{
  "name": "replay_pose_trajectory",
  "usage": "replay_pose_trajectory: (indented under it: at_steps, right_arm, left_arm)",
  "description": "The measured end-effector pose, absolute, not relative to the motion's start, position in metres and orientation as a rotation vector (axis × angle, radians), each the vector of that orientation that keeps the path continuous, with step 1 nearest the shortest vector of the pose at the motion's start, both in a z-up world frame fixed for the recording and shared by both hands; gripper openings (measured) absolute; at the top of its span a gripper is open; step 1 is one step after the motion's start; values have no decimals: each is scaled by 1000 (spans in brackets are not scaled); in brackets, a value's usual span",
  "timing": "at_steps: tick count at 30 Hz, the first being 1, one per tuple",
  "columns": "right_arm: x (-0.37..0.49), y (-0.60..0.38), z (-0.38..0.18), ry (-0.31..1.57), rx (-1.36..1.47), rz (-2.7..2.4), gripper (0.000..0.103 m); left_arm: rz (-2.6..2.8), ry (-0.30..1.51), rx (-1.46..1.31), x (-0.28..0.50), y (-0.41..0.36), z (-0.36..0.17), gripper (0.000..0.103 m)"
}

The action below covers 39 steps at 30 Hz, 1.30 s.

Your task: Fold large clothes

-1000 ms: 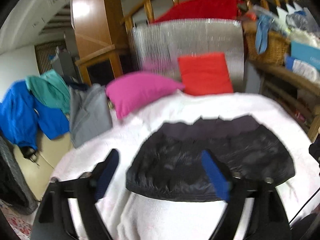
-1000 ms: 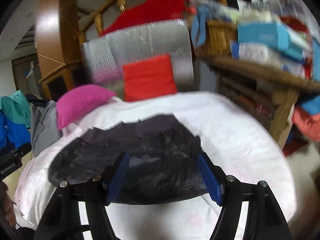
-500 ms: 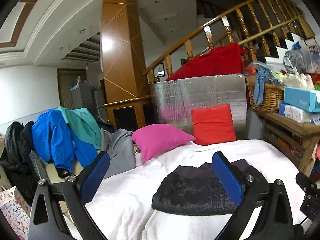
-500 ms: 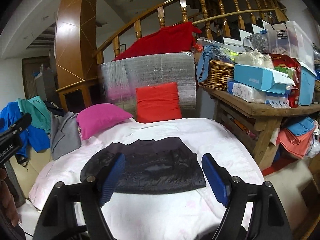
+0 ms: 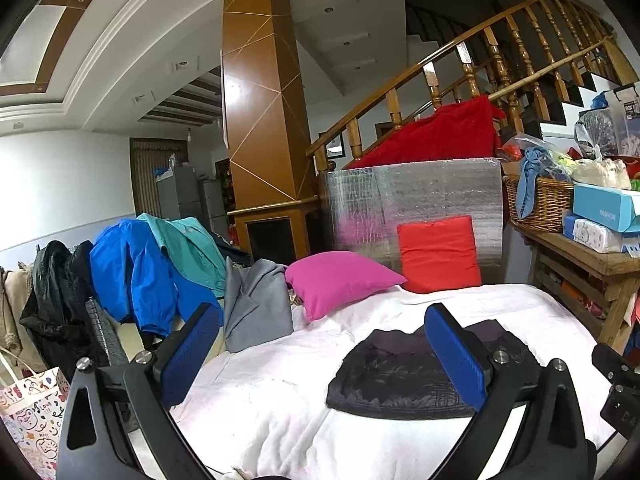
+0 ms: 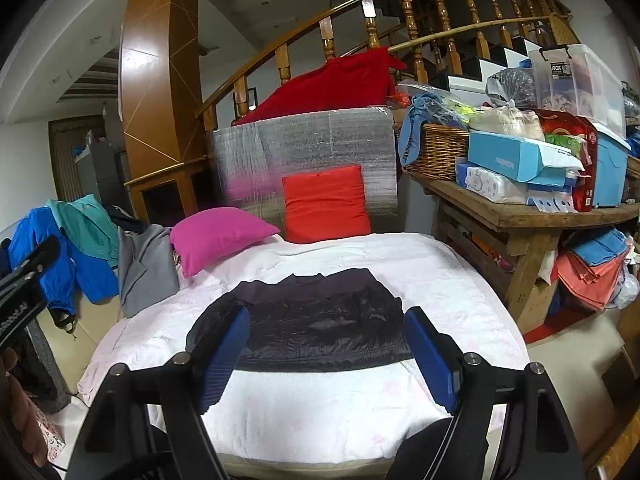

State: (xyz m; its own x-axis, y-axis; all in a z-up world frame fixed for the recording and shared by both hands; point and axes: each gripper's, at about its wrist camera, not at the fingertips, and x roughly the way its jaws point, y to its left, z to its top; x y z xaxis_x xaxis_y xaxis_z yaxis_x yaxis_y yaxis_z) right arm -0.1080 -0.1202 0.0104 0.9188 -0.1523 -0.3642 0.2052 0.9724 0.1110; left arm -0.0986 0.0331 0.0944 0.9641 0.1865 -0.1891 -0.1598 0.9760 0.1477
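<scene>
A black quilted garment (image 6: 316, 328) lies folded into a flat rectangle on the white bedspread (image 6: 400, 264); the left wrist view has it at the lower right (image 5: 392, 376). My left gripper (image 5: 320, 344) is open, raised and drawn back from the bed, its blue pads wide apart with nothing between them. My right gripper (image 6: 326, 348) is also open and empty, hanging above the near edge of the bed, with the garment beyond its fingertips. More clothes hang at the left: a blue jacket (image 5: 132, 276), a teal shirt (image 5: 188, 248), a grey garment (image 5: 256, 304) and black coats (image 5: 56, 300).
A magenta pillow (image 5: 336, 280) and a red cushion (image 5: 438, 254) sit at the head of the bed against a silver panel (image 5: 412, 196). A cluttered wooden table (image 6: 520, 216) with a wicker basket (image 6: 436, 152) stands right. A patterned bag (image 5: 36, 408) sits at the lower left.
Both grippers have pulled back and risen from the folded black garment, which now looks smaller and farther off. Both jaws have opened a little wider. The garment stays where it lay.
</scene>
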Motion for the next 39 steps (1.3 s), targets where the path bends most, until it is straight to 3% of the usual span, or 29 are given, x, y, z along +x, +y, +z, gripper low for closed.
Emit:
replay_pose_trajectory:
  at_steps: [39]
  right_arm:
    - [-95,-117,-4,397,171,-170,82]
  left_arm:
    - [185,222,123,-96,46,89,102]
